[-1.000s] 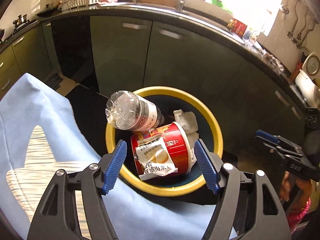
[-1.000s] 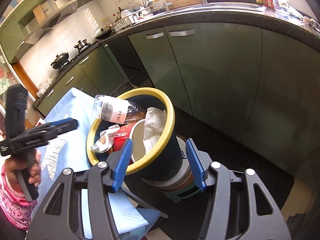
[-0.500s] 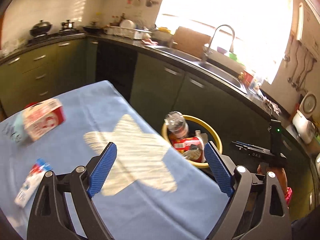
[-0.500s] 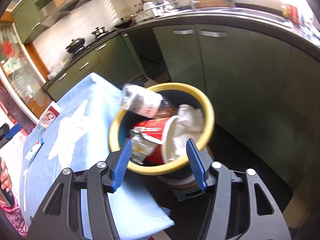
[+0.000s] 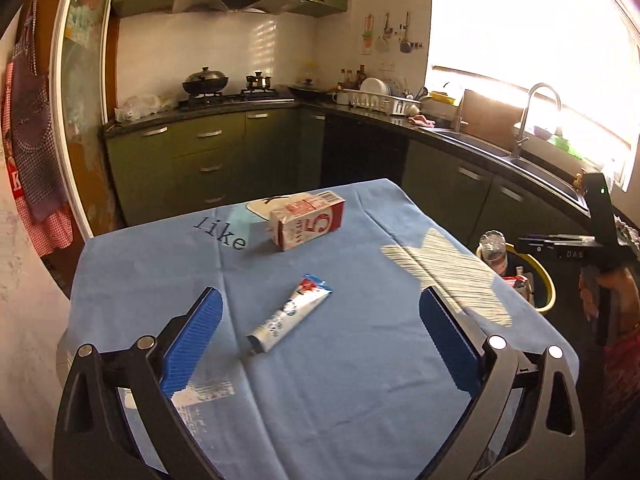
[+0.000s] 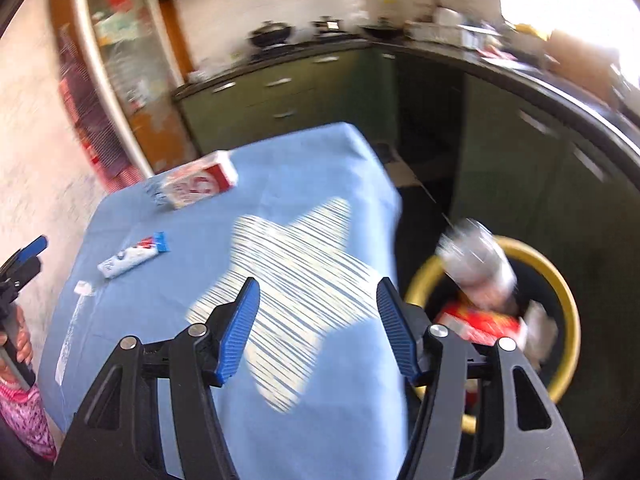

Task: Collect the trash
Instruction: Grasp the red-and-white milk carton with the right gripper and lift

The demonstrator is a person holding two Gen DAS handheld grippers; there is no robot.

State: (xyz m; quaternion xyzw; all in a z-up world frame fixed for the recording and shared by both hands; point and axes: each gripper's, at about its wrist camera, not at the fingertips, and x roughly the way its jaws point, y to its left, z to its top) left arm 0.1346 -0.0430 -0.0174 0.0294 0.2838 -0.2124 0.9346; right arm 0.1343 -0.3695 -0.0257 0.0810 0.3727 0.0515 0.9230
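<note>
A white and blue tube (image 5: pixel 289 313) lies on the blue tablecloth (image 5: pixel 360 380), just ahead of my open, empty left gripper (image 5: pixel 320 328). A red and white carton (image 5: pixel 307 220) lies on its side farther back. The tube (image 6: pixel 134 256) and carton (image 6: pixel 194 185) also show in the blurred right wrist view. The yellow-rimmed bin (image 6: pixel 560 292) beside the table holds a clear bottle (image 6: pixel 476 268) and a red cup (image 6: pixel 480 324). My right gripper (image 6: pixel 318 320) is open and empty above the cloth's near right part.
Green kitchen cabinets (image 5: pixel 208 156) and a dark counter with a sink (image 5: pixel 492 148) run behind and to the right of the table. The bin (image 5: pixel 544 280) stands in the gap by the table's right edge. A small white scrap (image 6: pixel 84 288) lies near the tube.
Both grippers have swung left, away from the bin and towards the table. The tube and carton now lie ahead of the left gripper. Both grippers stay open.
</note>
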